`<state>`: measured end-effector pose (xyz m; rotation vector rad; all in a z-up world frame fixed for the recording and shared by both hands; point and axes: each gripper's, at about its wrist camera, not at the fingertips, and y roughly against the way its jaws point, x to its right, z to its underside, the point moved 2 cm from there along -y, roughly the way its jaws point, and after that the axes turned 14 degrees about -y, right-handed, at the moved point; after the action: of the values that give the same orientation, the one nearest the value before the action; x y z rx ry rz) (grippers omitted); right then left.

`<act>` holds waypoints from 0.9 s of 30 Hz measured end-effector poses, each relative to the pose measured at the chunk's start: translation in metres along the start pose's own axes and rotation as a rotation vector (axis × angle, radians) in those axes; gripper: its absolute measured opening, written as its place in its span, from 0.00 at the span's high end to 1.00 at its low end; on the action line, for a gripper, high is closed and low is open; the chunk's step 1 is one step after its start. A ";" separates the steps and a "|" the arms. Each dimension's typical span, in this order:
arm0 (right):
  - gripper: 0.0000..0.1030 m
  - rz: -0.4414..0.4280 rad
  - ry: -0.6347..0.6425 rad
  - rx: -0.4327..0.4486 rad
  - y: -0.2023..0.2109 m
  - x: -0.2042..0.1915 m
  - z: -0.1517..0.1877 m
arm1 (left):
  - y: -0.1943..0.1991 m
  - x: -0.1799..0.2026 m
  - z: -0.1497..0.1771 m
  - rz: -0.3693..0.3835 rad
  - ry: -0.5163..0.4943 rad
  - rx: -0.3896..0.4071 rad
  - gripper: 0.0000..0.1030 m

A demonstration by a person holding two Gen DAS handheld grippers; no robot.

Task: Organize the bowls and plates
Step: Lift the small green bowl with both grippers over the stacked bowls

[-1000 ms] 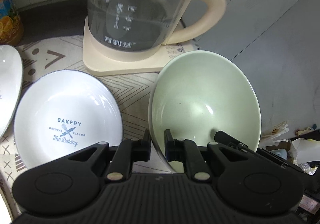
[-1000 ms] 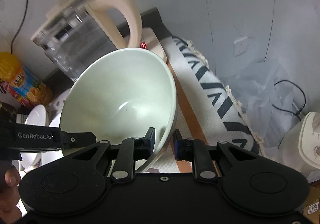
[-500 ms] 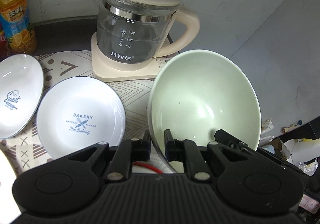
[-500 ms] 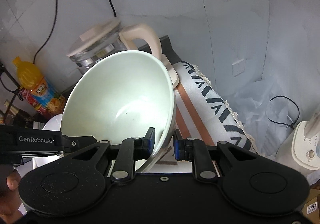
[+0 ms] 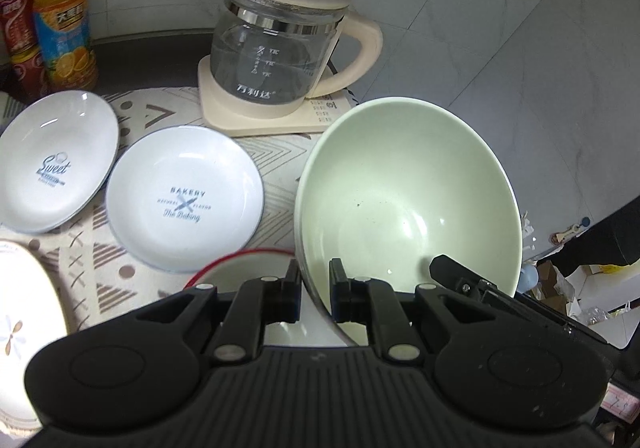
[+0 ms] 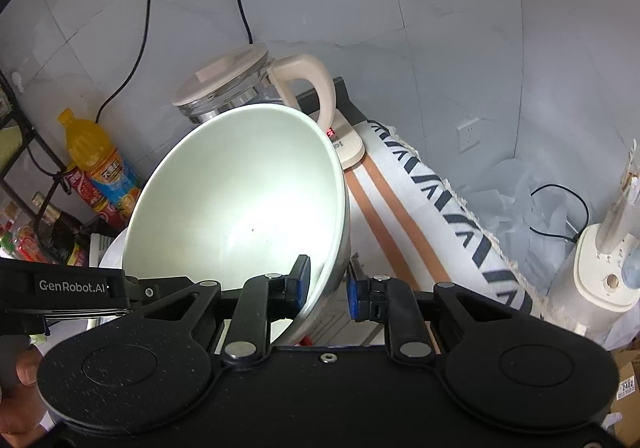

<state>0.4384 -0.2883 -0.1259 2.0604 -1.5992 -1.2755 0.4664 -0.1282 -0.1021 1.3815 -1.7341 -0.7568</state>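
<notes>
Gripping pale green bowl [image 5: 404, 203] by opposite rim sections, left gripper [image 5: 314, 290] and right gripper [image 6: 328, 284] both pinching nearly closed on thin wall, likely sharing weight of wide bowl; holding it tilted in air above patterned cloth [image 5: 280, 151], near glass kettle [image 5: 280, 47]; probably carrying toward red-rimmed bowl [image 5: 240, 268] below, beside BAKERY plate [image 5: 184, 199] and Sweet plate [image 5: 56, 163]

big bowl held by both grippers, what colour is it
Pale green bowl, glossy and plain inside; it shows best in the left wrist view.
</notes>
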 end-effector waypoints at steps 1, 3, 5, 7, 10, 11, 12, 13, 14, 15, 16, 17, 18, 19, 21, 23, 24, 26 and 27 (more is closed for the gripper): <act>0.81 0.001 0.001 0.001 0.003 -0.001 0.003 | 0.002 -0.001 0.003 0.000 0.000 0.001 0.89; 0.81 0.001 0.004 0.003 0.007 -0.003 0.010 | 0.007 -0.002 0.009 -0.001 0.001 0.000 0.89; 0.81 0.001 0.003 0.002 0.011 -0.003 0.017 | 0.012 -0.004 0.015 0.000 0.003 0.000 0.89; 0.81 0.001 0.005 0.003 0.015 -0.005 0.024 | 0.016 -0.006 0.021 0.000 0.004 0.000 0.89; 0.81 0.003 0.008 0.003 0.021 -0.007 0.034 | 0.022 -0.008 0.030 0.004 0.007 -0.002 0.89; 0.81 0.005 0.009 0.002 0.022 -0.008 0.037 | 0.023 -0.009 0.033 0.004 0.007 -0.004 0.89; 0.81 0.006 0.009 0.002 0.024 -0.009 0.040 | 0.025 -0.009 0.036 0.005 0.009 -0.005 0.89; 0.81 0.007 0.007 0.001 0.025 -0.009 0.043 | 0.026 -0.010 0.040 0.007 0.011 -0.006 0.89; 0.81 0.009 0.006 0.000 0.026 -0.009 0.046 | 0.027 -0.012 0.043 0.008 0.014 -0.006 0.89; 0.81 0.011 0.006 -0.001 0.028 -0.010 0.050 | 0.027 -0.013 0.047 0.009 0.017 -0.007 0.89; 0.81 0.013 0.007 -0.002 0.029 -0.011 0.053 | 0.028 -0.014 0.050 0.012 0.022 -0.009 0.89; 0.81 0.015 0.010 -0.003 0.030 -0.011 0.056 | 0.027 -0.016 0.054 0.014 0.027 -0.012 0.89; 0.81 0.018 0.013 -0.005 0.031 -0.012 0.059 | 0.026 -0.018 0.058 0.017 0.033 -0.017 0.89; 0.81 0.021 0.013 -0.008 0.031 -0.012 0.062 | 0.025 -0.020 0.061 0.020 0.040 -0.024 0.89; 0.81 0.027 0.015 -0.014 0.031 -0.013 0.068 | 0.024 -0.024 0.068 0.028 0.057 -0.033 0.89; 0.81 0.033 0.020 -0.020 0.030 -0.014 0.074 | 0.023 -0.027 0.073 0.030 0.066 -0.037 0.89; 0.81 0.034 0.023 -0.024 0.030 -0.015 0.076 | 0.023 -0.029 0.075 0.029 0.070 -0.039 0.89; 0.81 0.038 0.030 -0.031 0.028 -0.016 0.080 | 0.022 -0.032 0.079 0.030 0.079 -0.041 0.89; 0.81 0.040 0.034 -0.036 0.027 -0.016 0.082 | 0.021 -0.033 0.081 0.031 0.085 -0.043 0.89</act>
<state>0.3587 -0.2585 -0.1493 2.0073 -1.5833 -1.2396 0.3905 -0.0924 -0.1336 1.3356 -1.6600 -0.7046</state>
